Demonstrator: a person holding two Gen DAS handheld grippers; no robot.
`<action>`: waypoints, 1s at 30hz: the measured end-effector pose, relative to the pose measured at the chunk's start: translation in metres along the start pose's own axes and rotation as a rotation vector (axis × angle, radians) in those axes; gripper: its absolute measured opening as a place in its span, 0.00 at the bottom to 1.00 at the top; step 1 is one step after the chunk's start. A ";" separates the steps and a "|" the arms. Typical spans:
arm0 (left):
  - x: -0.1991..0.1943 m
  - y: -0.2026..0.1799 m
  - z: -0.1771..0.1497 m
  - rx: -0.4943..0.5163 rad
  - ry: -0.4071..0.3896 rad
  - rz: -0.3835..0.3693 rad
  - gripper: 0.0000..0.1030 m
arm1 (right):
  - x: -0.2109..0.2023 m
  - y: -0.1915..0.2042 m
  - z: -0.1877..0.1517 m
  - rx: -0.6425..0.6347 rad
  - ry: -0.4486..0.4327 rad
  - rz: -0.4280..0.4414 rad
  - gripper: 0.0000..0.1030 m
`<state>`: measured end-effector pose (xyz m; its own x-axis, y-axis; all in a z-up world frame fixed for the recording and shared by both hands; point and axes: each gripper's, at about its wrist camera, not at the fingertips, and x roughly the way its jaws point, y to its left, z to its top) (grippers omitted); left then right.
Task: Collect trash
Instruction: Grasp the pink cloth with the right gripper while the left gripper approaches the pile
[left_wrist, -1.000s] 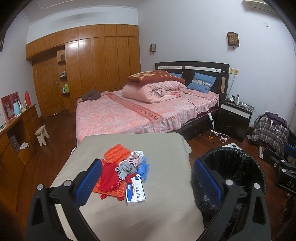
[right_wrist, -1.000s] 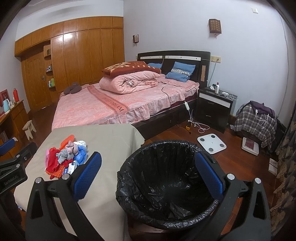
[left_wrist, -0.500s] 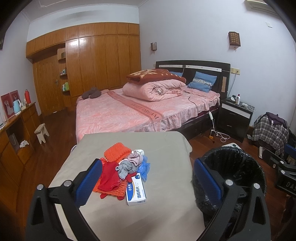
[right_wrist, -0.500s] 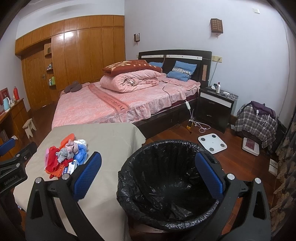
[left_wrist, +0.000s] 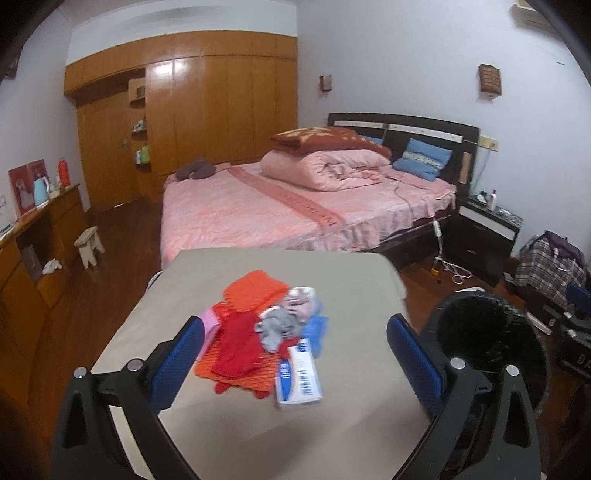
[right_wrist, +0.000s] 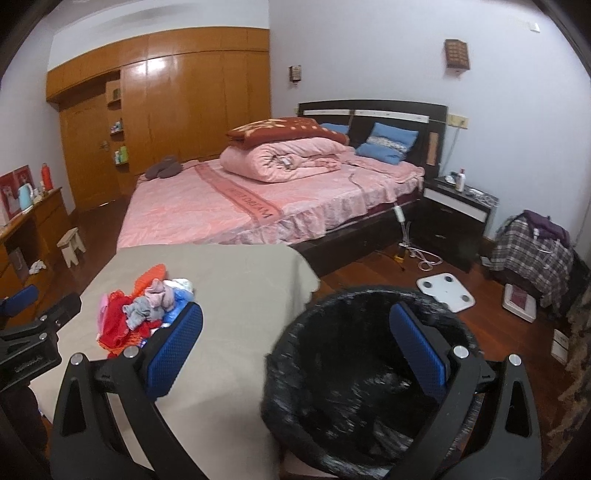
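Approach step. Left gripper (left_wrist: 295, 345) and right gripper (right_wrist: 295, 341) both gape wide, empty. Trash pile (left_wrist: 267, 323) lies mid-tabletop; lined bin (right_wrist: 369, 369) stands off its right edge. Next: descend on the white box (left_wrist: 300, 376).

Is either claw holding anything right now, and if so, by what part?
Nothing is held. The left claw is open above the pile of trash on the table, and the right claw is open over the bin.

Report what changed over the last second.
Both open grippers, left and right, have eased forward slightly; the pile and bin now sit a little lower in view. Nothing was grasped or released. Pile, white box and bin stayed put.
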<state>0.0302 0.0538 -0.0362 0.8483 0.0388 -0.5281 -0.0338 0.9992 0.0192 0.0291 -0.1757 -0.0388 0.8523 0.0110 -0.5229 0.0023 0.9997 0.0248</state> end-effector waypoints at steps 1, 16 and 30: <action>0.005 0.008 -0.002 -0.005 0.003 0.019 0.94 | 0.005 0.004 0.000 -0.003 0.005 0.008 0.95; 0.072 0.104 -0.018 -0.076 0.035 0.219 0.93 | 0.106 0.109 -0.004 -0.097 0.069 0.193 0.91; 0.113 0.127 -0.018 -0.078 0.060 0.227 0.81 | 0.190 0.163 0.003 -0.095 0.207 0.291 0.76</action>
<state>0.1123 0.1846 -0.1084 0.7812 0.2601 -0.5675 -0.2627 0.9616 0.0792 0.1928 -0.0109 -0.1315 0.6863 0.2895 -0.6672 -0.2812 0.9517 0.1237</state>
